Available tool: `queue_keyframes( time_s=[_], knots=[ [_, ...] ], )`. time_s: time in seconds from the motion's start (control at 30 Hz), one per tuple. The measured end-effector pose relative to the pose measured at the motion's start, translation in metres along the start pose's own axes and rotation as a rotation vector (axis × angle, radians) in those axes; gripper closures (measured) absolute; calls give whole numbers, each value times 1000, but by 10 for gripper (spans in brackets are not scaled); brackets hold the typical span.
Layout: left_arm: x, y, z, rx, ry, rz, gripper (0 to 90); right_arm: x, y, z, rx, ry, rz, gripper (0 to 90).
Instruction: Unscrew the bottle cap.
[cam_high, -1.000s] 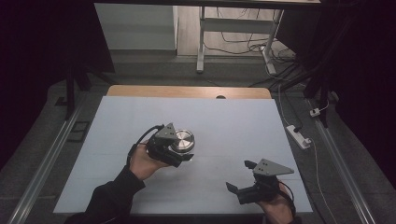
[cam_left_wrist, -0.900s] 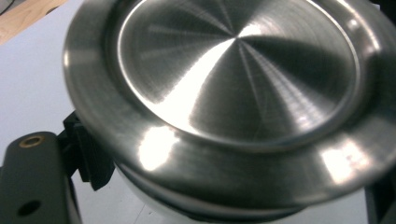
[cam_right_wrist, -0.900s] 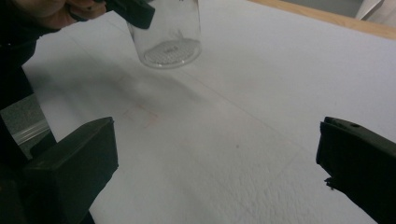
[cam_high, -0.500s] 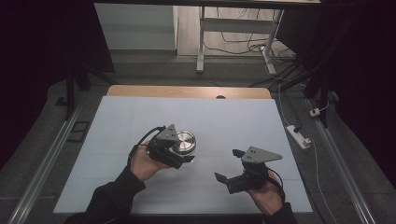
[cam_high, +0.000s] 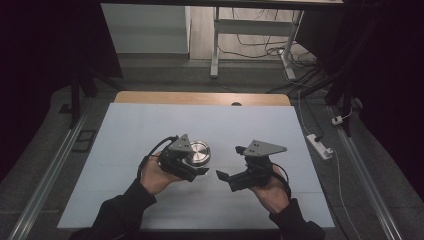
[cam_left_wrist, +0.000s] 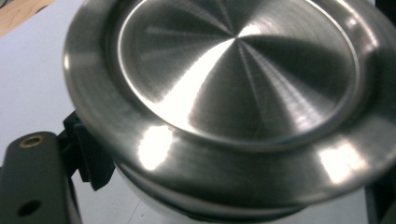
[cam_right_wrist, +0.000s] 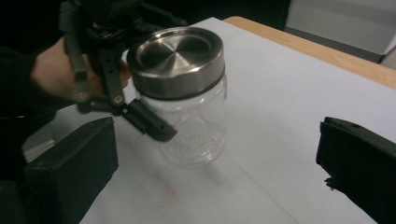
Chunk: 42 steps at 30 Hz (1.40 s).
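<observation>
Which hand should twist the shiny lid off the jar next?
The right. The left gripper is already shut around the glass jar, steadying it, while the right gripper has open, empty jaws facing the metal lid, close beside it.

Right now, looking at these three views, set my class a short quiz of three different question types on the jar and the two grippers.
1. True or false: the glass jar has its steel lid on.
2. Which gripper grips the jar? A) left gripper B) right gripper C) both
3. Fill in: the right gripper's jaws stand ____, with nothing between them.

Key
1. True: the lid sits on the jar's mouth.
2. A: its jaws clamp the jar's glass below the lid, while the other points at the jar from the side, apart from it.
3. Open.
</observation>
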<state>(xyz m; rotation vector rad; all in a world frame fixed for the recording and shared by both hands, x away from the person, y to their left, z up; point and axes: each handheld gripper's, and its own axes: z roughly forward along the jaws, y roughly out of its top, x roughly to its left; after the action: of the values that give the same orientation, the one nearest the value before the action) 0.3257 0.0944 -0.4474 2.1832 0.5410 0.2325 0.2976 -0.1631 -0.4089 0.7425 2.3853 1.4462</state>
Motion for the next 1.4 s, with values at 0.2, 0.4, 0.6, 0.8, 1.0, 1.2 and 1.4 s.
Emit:
queue_keyframes(
  time_s=[0.2, 0.4, 0.6, 0.8, 1.0, 1.2, 1.4],
  knots=[
    [-1, 0, 1, 6, -2, 4, 149, 6, 15, 12, 8, -16, -30, 0],
    [-2, 0, 3, 13, -1, 5, 149, 8, 26, 25, 11, -22, -31, 0],
    [-3, 1, 5, 19, -1, 3, 149, 12, 31, 40, 26, -14, -37, 0],
    [-5, 2, 7, 26, -3, 4, 149, 16, 34, 52, 39, -13, -56, 19],
    [-6, 3, 8, 29, -11, 7, 149, 21, 34, 60, 41, 4, -87, 106],
    [-5, 3, 6, 29, -37, 18, 150, 23, 34, 60, 40, 38, -109, 193],
    [-5, 4, 3, 15, -114, 57, 150, 12, 36, 55, 34, 161, -118, 194]
  ],
)
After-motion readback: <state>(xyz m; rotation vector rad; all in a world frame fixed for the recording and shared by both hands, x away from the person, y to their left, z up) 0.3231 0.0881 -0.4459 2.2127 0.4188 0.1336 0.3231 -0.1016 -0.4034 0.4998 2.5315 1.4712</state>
